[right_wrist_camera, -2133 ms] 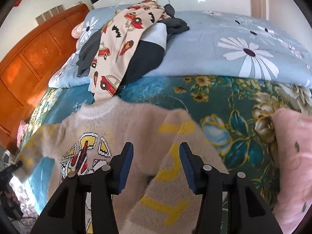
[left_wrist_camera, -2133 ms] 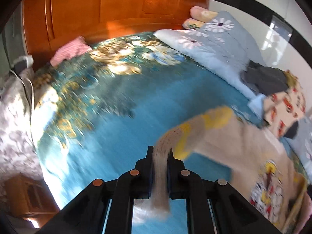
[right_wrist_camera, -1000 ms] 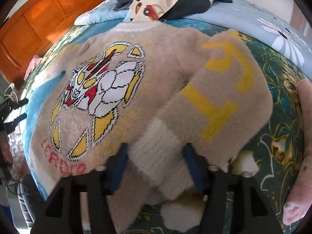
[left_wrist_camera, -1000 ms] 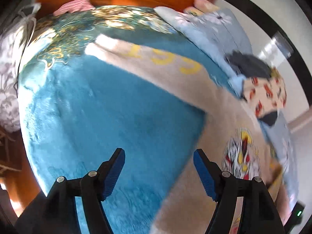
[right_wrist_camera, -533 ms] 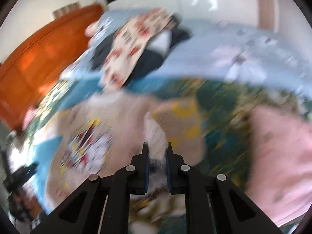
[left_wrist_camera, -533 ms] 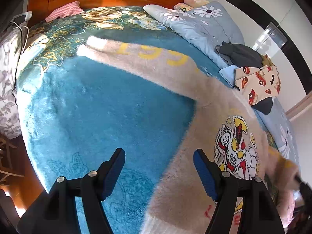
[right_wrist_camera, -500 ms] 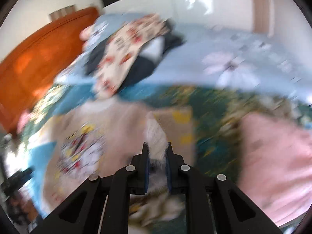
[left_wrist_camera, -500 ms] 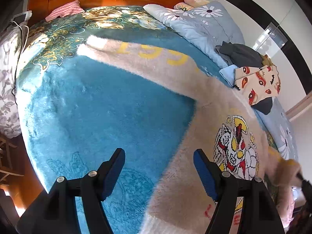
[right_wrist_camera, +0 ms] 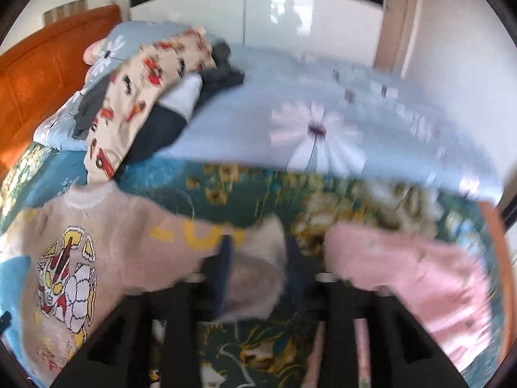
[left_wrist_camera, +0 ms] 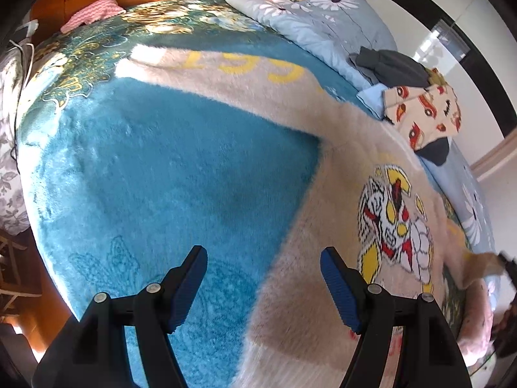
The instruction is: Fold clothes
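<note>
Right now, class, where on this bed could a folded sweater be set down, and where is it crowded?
The widest bare patch is the teal blanket, bordered by the beige sweater, its outstretched sleeve and the bed's near edge. The far side is crowded: a car-print garment and dark clothes sit on the daisy quilt, and pink fabric lies beside the sweater.

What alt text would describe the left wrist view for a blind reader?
Open left tongs hover above a beige sweater with a cartoon print, spread flat on a blue blanket. More clothes lie beyond.
</note>
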Demonstrator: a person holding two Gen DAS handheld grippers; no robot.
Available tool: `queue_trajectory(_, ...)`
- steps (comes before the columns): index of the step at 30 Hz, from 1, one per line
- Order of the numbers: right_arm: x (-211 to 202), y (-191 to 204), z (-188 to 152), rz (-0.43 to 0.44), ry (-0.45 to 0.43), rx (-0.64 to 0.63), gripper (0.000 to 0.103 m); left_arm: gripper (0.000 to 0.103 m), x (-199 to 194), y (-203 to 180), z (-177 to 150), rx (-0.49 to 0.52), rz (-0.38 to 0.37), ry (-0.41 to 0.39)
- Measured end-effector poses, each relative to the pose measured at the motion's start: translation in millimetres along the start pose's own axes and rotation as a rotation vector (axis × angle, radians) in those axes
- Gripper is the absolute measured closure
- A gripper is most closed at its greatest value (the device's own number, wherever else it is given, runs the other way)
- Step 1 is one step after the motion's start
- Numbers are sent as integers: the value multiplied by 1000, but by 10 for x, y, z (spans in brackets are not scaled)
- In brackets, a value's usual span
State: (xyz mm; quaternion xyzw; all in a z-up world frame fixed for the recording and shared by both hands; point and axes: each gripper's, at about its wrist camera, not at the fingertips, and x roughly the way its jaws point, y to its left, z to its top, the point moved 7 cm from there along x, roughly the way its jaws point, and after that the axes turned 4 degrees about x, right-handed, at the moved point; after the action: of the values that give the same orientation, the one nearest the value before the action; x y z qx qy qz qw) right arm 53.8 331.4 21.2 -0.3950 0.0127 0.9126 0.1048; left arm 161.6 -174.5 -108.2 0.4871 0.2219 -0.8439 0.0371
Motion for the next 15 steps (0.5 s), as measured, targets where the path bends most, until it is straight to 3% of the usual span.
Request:
queue_trajectory(2,-210,64,96,-7,-64,-22,39,27,6,-32,-32,12,-32,8)
queue_trajectory(4,-318,225,17,81,-63,-17,39,27,13,-69,-61,22,-65,17)
queue_trajectory(8,-213,771,-562,446,144,8,38,27,75,-154,-97,56,-109,44)
queue_trajectory(9,-127,888,-788,502,220,18,38,27,96,-169,-101,66,-110,52)
queue_trajectory(11,32,1076,-1225,575,361,42,38,27,139,-198,-109,87,-114,68)
queue_trajectory(15,148,1266,-1786,692,522,140,38,27,251,-231,-185,129,-128,123)
